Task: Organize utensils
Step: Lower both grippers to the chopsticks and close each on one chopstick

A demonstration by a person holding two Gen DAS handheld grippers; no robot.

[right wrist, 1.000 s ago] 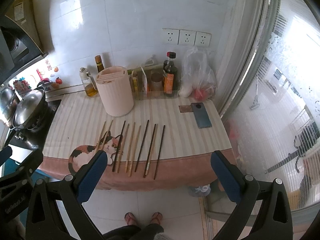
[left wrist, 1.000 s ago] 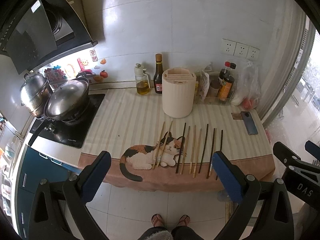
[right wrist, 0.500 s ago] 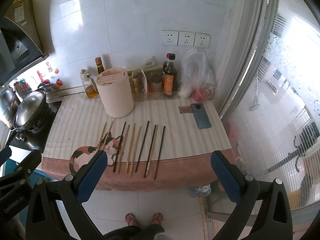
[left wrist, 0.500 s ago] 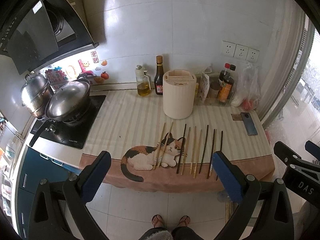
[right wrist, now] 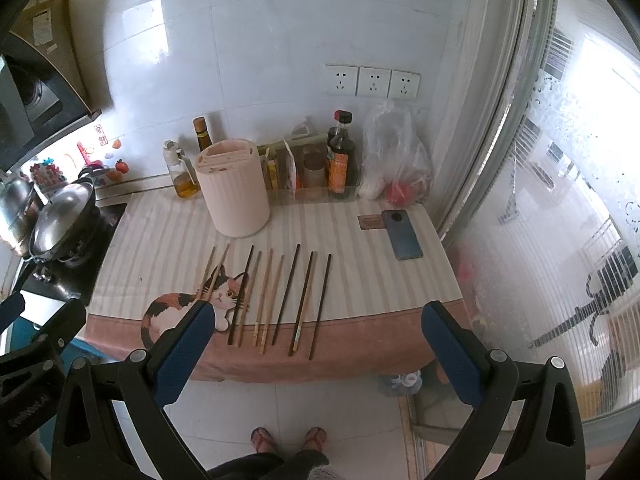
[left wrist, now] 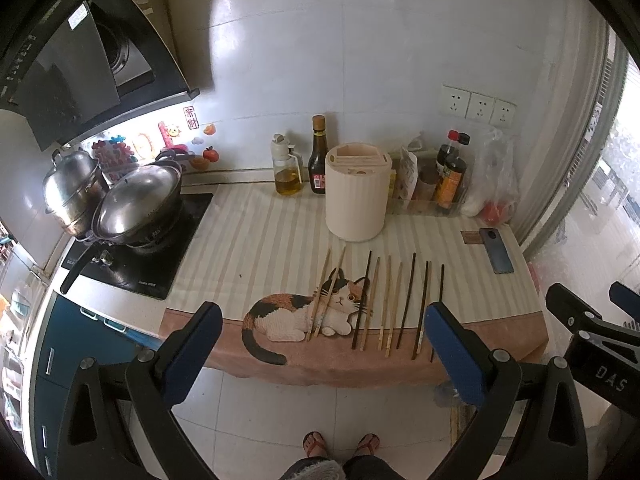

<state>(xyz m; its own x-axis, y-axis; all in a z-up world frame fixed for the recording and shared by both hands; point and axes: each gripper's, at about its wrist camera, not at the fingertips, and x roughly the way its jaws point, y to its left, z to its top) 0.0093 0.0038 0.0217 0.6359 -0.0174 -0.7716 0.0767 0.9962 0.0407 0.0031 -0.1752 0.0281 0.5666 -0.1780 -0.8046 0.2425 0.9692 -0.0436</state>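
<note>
Several chopsticks (left wrist: 386, 300) (right wrist: 276, 296), some pale wood and some dark, lie side by side on a striped cloth with a cat picture (left wrist: 304, 312) (right wrist: 184, 304). Behind them stands a cream cylindrical utensil holder (left wrist: 357, 192) (right wrist: 233, 188) with slots in its top. My left gripper (left wrist: 322, 344) hangs open in front of the counter's edge, nothing between its blue pads. My right gripper (right wrist: 320, 344) is also open and empty, back from the counter at about the same distance. The right gripper's body shows at the right edge of the left wrist view.
A stove (left wrist: 140, 248) with a lidded wok and steel pot sits left. Oil and sauce bottles (left wrist: 318, 156), packets and a plastic bag (right wrist: 396, 160) line the wall. A phone (right wrist: 401, 234) lies at the right end. A person's feet (right wrist: 288, 440) stand on tiled floor below.
Both grippers have risen and drawn slightly back, so the counter sits a little lower and smaller in view. Nothing on the counter has moved.
</note>
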